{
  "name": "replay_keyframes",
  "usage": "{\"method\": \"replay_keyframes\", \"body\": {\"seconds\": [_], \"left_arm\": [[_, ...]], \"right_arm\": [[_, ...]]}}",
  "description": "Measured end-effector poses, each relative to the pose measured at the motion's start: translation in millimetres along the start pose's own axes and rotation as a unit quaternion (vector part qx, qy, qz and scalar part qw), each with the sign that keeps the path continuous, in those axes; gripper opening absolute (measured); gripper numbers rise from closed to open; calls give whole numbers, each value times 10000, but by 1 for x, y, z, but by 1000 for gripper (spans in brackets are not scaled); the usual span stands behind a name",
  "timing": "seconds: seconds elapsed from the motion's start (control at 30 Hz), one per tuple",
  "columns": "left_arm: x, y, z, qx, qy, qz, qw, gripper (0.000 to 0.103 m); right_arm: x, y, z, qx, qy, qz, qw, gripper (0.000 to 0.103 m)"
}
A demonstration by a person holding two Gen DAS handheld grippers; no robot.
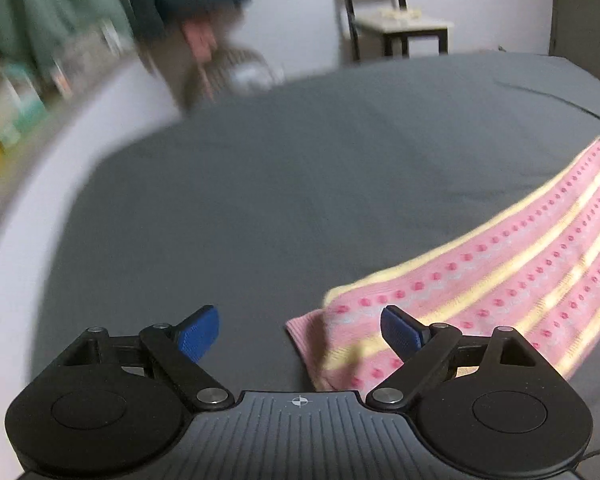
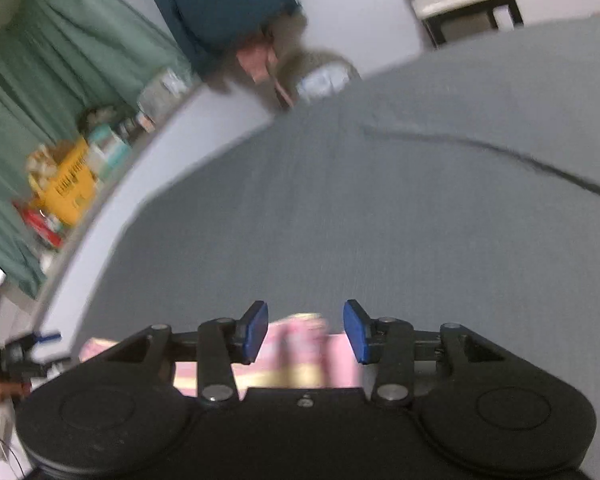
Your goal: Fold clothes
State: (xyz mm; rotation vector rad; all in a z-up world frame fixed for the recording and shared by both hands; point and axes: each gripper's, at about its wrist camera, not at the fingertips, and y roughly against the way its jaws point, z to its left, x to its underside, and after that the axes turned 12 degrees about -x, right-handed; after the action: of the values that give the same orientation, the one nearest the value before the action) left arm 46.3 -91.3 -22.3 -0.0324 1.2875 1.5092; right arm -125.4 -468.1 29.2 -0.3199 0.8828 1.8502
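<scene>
- Pink cloth (image 1: 500,280) with yellow stripes and dark pink dots lies flat on the grey sheet (image 1: 280,200), running from the near centre toward the right edge of the left wrist view.
- Left gripper (image 1: 300,330): fingers spread wide, holding nothing; right finger (image 1: 402,332) over the cloth's near corner.
- Right gripper (image 2: 306,330): fingers spread, empty; the cloth's edge shows blurred between and below them.
- Background: a chair (image 1: 384,8), green curtain (image 2: 40,100), cluttered shelf items (image 2: 72,176).
</scene>
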Motion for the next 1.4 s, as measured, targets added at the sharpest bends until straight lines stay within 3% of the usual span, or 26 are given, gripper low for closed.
{"method": "replay_keyframes", "body": {"seconds": [0.13,0.2,0.27,0.43,0.53,0.63,0.7,0.77,0.83,0.97,1.07,1.13,1.2,1.23,1.4], "left_arm": [[12,48,-51,361,-610,-106,9974,89],[19,62,-46,589,-619,-253,9960,89],[21,65,-65,667,-531,-307,9959,89],[34,33,-84,454,-223,-398,9979,89],[49,4,-73,422,274,-30,9987,89],[69,-18,-56,558,796,458,9942,89],[75,-19,-44,619,1048,408,9917,91],[76,-11,-37,561,1120,130,9920,91],[75,7,-33,593,1045,-459,9917,91],[55,22,-41,790,1086,-1112,9847,92],[39,6,-69,1309,934,-829,9835,92],[34,-14,-87,1078,620,-274,9919,92],[33,-34,-96,900,430,204,9948,93],[38,-38,-90,989,497,148,9937,97],[52,-31,-59,1368,579,-65,9889,97]], "right_arm": [[36,-5,42,188,119,-268,9994,45],[54,-22,53,387,251,-67,9989,51],[68,-37,56,693,482,167,9963,51],[91,-53,51,1299,1027,326,9857,53],[90,-48,44,1431,861,270,9856,61],[87,-41,36,1333,599,148,9891,63],[88,-39,37,1370,620,84,9886,63],[89,-37,39,1347,672,17,9886,63],[90,-34,41,1284,714,-52,9891,65],[91,-36,42,1181,723,-84,9903,70],[90,-41,41,1153,707,-13,9908,70],[90,-41,39,1128,700,17,9911,70],[90,-39,37,1101,669,14,9917,70],[90,-38,36,1089,651,10,9919,70],[87,-34,31,1023,487,-19,9936,70]]}}
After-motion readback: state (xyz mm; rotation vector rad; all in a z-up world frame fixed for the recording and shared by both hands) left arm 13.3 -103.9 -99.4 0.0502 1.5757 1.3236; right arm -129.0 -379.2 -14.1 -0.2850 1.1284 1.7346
